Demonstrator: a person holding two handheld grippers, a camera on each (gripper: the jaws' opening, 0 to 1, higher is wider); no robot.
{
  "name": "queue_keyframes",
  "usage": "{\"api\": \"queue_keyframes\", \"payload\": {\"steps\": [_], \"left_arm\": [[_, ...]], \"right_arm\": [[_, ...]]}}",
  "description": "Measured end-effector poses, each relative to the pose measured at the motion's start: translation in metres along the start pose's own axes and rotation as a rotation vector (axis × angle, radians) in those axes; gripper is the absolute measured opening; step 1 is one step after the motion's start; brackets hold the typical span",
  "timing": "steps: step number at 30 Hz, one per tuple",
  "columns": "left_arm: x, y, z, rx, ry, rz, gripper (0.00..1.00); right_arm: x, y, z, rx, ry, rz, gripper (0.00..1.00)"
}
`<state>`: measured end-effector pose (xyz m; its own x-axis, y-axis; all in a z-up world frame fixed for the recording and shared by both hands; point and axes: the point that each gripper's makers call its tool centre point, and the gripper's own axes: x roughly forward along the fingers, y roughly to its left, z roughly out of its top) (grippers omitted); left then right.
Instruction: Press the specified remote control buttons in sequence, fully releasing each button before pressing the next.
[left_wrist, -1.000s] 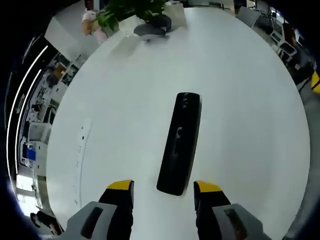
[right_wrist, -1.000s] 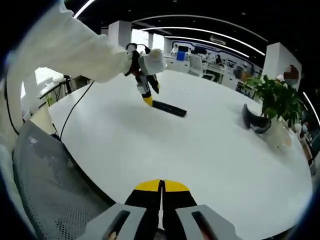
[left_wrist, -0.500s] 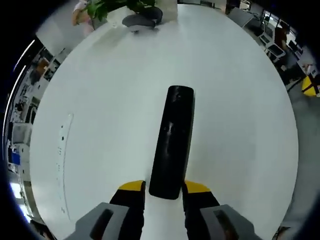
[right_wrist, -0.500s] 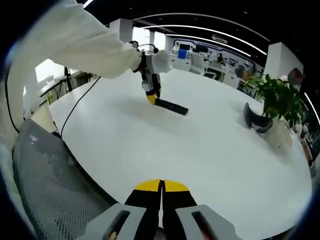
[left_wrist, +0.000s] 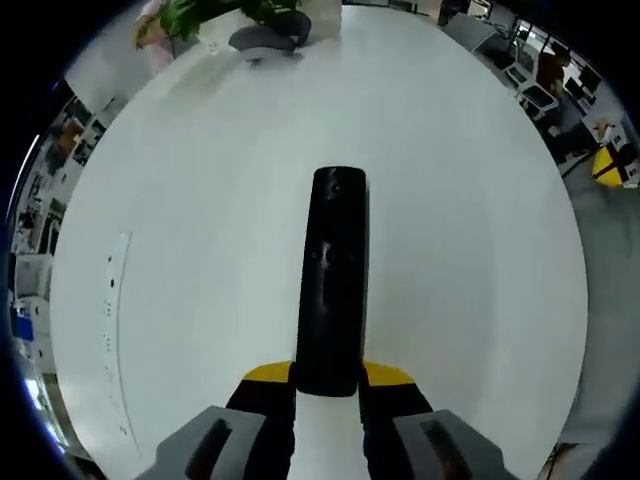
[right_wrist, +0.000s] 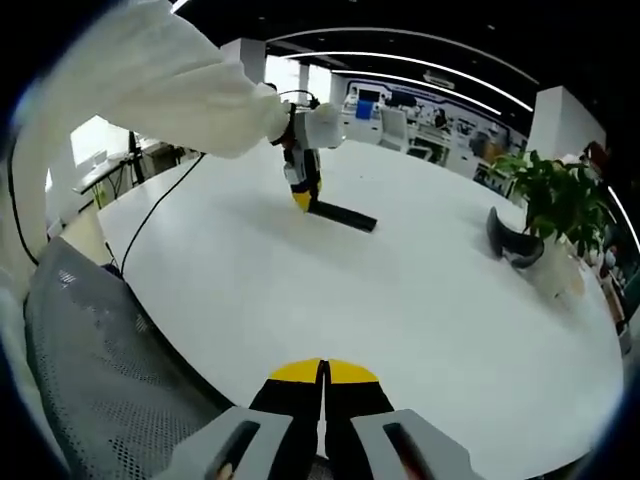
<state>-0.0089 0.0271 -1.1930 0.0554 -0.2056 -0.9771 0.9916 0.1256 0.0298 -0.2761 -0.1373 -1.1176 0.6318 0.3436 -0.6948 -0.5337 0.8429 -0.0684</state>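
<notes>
The remote control (left_wrist: 332, 283) is long and black, and it lies flat on your big white round table (left_wrist: 480, 230). Still, the table is the biggest thing here. In the right gripper view, a grey mesh chair (right_wrist: 90, 380) sits at the near edge of the table, and your white sleeve (right_wrist: 140, 90) reaches in from the left. A green plant (right_wrist: 553, 198) stands at the far side of the table, with a dark curved thing (right_wrist: 510, 243) just beside it; what that thing is, you cannot tell.

In the left gripper view, the remote points away from you, and its near end sits between the two yellow tips of your left gripper (left_wrist: 328, 376). The tips are pressed against both sides of the remote, so this gripper is grasping it.

Your right gripper (right_wrist: 323, 372) is low at the near edge of the table, well apart from the remote. Its two yellow tips are squeezed tight together with nothing between them.
</notes>
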Motion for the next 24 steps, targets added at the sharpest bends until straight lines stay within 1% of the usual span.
{"api": "queue_keyframes", "payload": {"steps": [8,12,17,20,24], "left_arm": [[0.001,-0.013,-0.003,0.002,0.018,-0.004,0.23],[0.001,-0.023,-0.004,0.023,0.044,-0.006,0.23],[0.001,-0.037,-0.007,0.019,0.056,-0.009,0.23],[0.0,-0.048,-0.008,0.01,0.064,-0.007,0.23],[0.0,-0.059,-0.011,-0.006,0.053,-0.006,0.23]], "right_arm": [[0.0,0.002,0.001,-0.005,-0.006,0.01,0.0],[0.0,0.003,0.002,-0.004,-0.012,0.014,0.0],[-0.001,0.004,0.003,-0.007,-0.018,0.017,0.0],[-0.001,0.004,0.004,-0.009,-0.022,0.021,0.0],[-0.001,0.005,0.004,-0.013,-0.025,0.022,0.0]]}}
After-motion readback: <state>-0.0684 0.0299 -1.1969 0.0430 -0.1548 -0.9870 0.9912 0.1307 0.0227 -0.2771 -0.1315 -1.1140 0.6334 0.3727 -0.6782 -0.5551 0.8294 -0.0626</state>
